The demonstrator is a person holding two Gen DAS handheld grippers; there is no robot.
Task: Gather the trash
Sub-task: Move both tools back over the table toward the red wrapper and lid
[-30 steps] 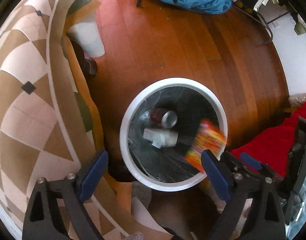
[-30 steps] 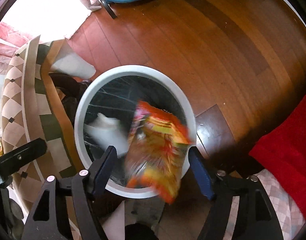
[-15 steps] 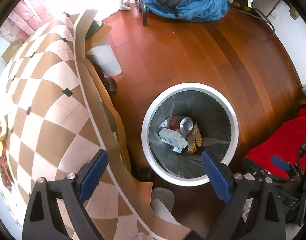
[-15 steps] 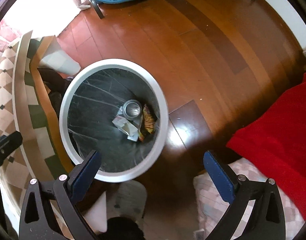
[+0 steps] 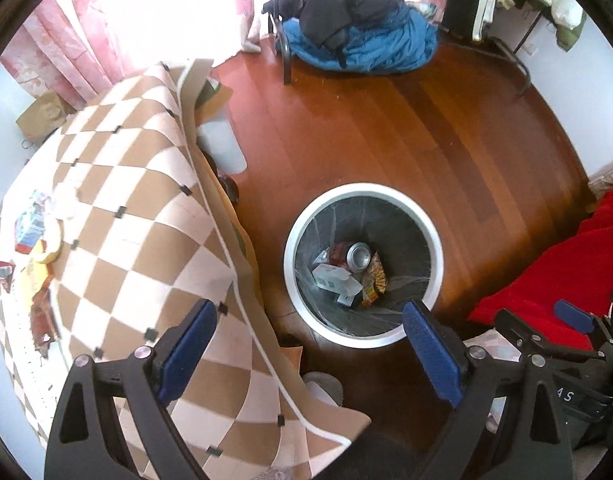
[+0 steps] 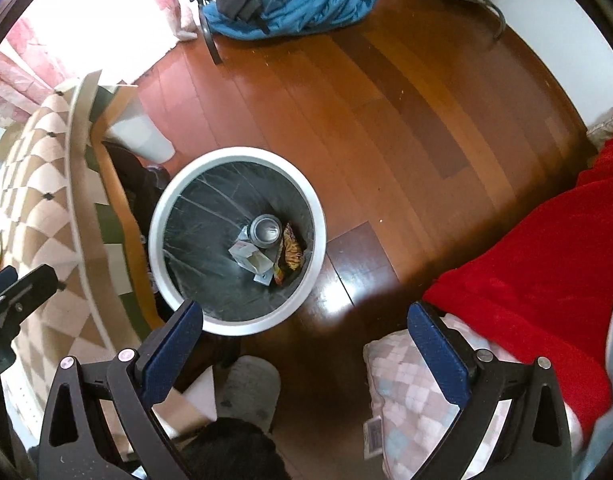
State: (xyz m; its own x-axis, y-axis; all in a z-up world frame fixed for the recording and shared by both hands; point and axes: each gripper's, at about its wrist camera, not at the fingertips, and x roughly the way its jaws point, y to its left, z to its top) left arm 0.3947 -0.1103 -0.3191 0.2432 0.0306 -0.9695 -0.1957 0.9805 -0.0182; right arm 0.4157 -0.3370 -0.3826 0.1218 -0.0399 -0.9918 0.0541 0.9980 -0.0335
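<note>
Both tongs [image 5: 310, 350] [image 6: 306, 340] gape; snack wrapper [image 6: 291, 249] stands on end in bin [image 6: 306, 200].

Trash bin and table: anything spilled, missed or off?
Nothing spilled: the can, white carton and snack wrapper lie inside the bin. Odd only that several wrappers sit on the checkered tablecloth, uncollected. Both grippers, left gripper and right gripper, are open and empty.

home, probably bedroom | pink curtains [image 5: 54, 60] | wooden floor [image 5: 386, 140] | red blanket [image 6: 546, 240]
</note>
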